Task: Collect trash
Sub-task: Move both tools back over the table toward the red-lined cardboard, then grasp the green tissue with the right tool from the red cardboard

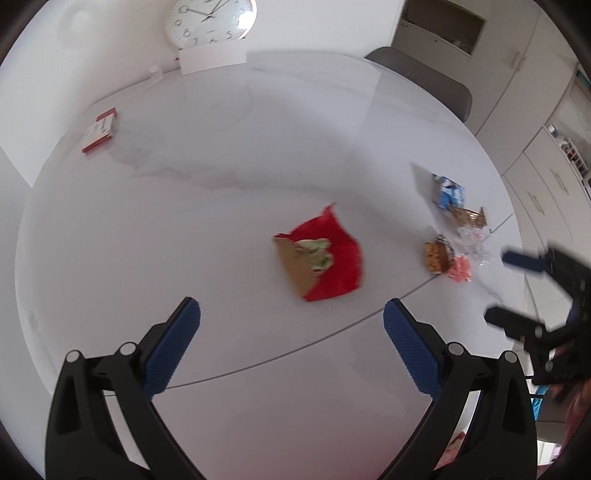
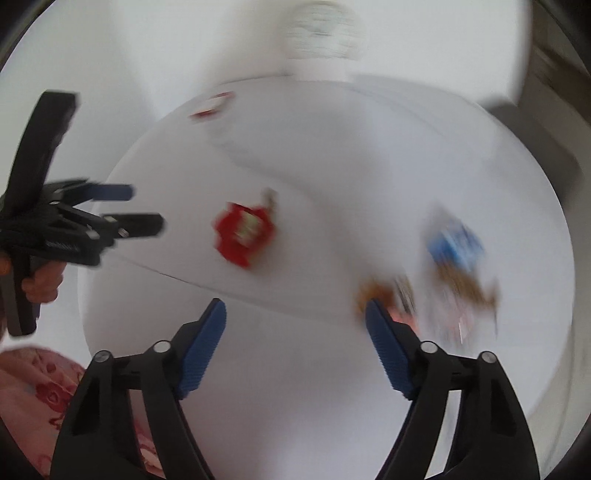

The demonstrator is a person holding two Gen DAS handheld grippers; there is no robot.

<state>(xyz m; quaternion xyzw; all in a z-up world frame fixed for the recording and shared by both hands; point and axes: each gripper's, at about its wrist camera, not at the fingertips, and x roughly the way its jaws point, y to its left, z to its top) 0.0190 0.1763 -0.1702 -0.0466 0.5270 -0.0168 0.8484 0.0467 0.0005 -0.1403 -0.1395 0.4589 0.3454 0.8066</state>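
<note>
With both sets of fingers spread wide and empty, the left gripper [image 1: 291,325] lines up on the crumpled red wrapper [image 1: 325,258], right gripper [image 2: 295,325] nearing the blurred wrapper pile [image 2: 443,273], ready to grab.

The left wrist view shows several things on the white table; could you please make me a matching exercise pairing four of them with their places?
Things:
1. red wrapper
2. red and white box
3. blue packet
4. clock

Places:
A. far left of the table
B. against the wall behind the table
C. middle of the table, ahead of the open left tongs
D. right side, in the litter cluster

Pairs: 1-C, 2-A, 3-D, 4-B
</note>
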